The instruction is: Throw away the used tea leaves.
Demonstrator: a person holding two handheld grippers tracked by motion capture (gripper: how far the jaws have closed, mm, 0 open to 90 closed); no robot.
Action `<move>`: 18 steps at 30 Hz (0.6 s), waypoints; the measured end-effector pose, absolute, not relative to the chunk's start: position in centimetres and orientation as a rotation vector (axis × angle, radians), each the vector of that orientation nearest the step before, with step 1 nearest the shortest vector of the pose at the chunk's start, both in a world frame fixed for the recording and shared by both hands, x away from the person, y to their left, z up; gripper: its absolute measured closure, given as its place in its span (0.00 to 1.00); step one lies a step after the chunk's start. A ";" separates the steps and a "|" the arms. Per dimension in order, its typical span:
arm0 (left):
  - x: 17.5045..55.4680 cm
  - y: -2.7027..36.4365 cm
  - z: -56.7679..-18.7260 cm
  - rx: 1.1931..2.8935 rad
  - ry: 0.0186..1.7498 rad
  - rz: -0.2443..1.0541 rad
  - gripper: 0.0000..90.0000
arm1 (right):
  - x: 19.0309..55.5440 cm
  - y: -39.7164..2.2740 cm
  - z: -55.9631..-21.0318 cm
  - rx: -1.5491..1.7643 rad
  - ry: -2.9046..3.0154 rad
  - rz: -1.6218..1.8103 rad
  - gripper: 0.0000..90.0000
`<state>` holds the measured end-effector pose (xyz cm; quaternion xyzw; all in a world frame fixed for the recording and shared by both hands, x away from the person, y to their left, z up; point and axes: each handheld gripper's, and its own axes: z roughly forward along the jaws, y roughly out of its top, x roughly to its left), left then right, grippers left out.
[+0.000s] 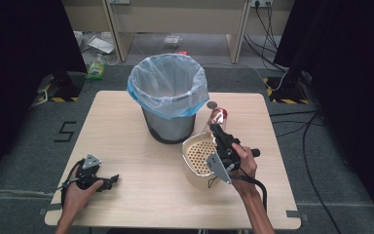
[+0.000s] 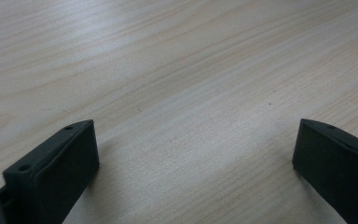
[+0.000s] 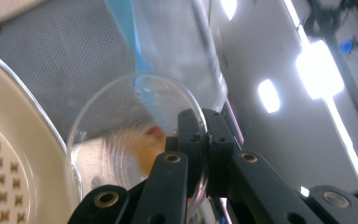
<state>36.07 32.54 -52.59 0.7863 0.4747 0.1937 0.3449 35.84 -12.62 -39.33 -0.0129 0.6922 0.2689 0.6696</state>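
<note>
We see right gripper (image 3: 200, 154) pinching rim of clear plastic cup (image 3: 135, 140), raised beside lined mesh bin (image 1: 169, 97), likely for tipping. Left gripper (image 2: 193, 158) spread, idle on wooden table (image 1: 126, 146).

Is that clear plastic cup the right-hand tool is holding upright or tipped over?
Tipped: the clear cup lies sideways, its round rim facing the camera, pinched by the right gripper.

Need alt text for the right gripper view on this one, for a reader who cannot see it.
The right gripper pinches the rim of a clear plastic cup with orange residue inside, tilted up toward ceiling lights. Behind it is a mesh bin with a blue-edged liner; a cream perforated basket sits at the left.
</note>
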 end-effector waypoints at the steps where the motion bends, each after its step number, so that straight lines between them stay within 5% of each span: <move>1: 36.1 32.5 -52.6 2.042 1.233 0.503 0.00 | 35.6 -12.5 -39.4 -0.049 1.563 0.595 0.98; 18: 36.1 32.5 -52.6 2.042 1.233 0.503 0.00 | 35.2 -11.4 -39.8 -0.127 1.524 0.560 0.98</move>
